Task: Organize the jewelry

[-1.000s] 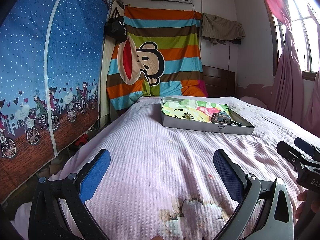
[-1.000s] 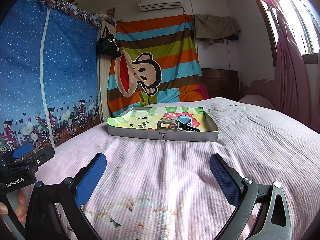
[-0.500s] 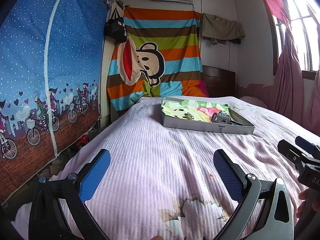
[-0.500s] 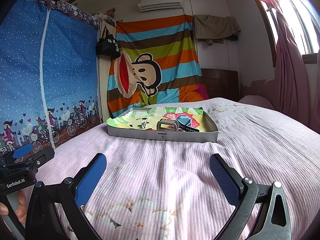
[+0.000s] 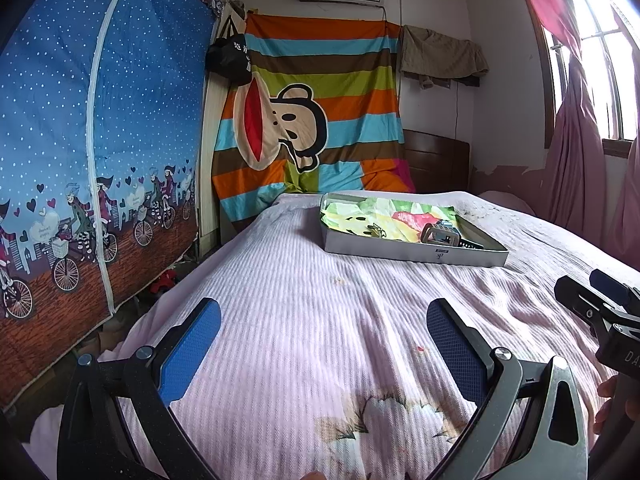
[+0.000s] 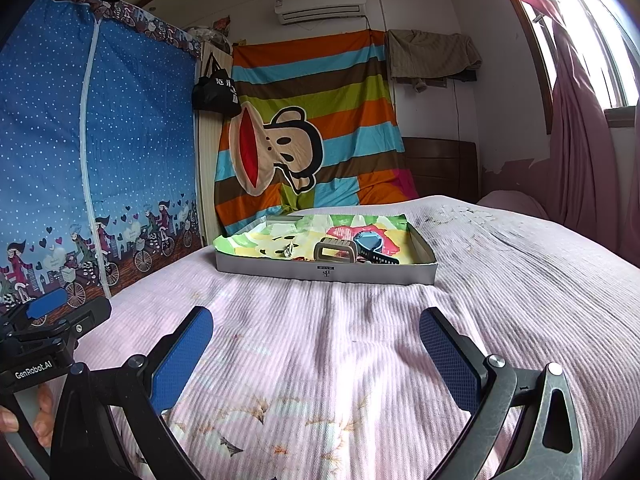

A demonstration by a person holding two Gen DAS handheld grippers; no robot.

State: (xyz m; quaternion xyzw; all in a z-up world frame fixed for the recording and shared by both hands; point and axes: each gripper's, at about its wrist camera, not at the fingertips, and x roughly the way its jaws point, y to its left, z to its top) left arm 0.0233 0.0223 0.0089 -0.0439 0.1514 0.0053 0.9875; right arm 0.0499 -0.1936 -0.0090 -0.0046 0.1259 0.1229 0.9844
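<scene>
A shallow grey box lined with bright printed cloth lies far ahead on the pink bedspread. In it I see a tan hair clip, a blue and black watch-like piece and a small metal trinket. My left gripper is open and empty, low over the bed, well short of the box. My right gripper is open and empty too. Each gripper shows at the edge of the other's view, the right and the left.
The pink striped bedspread fills the foreground. A blue fabric wardrobe stands close on the left, past the bed edge. A striped monkey sheet hangs behind the bed. Pink curtains and a window are at right.
Both views have shifted only slightly; the box sits a touch higher in the right wrist view. Both grippers stay open and empty.
</scene>
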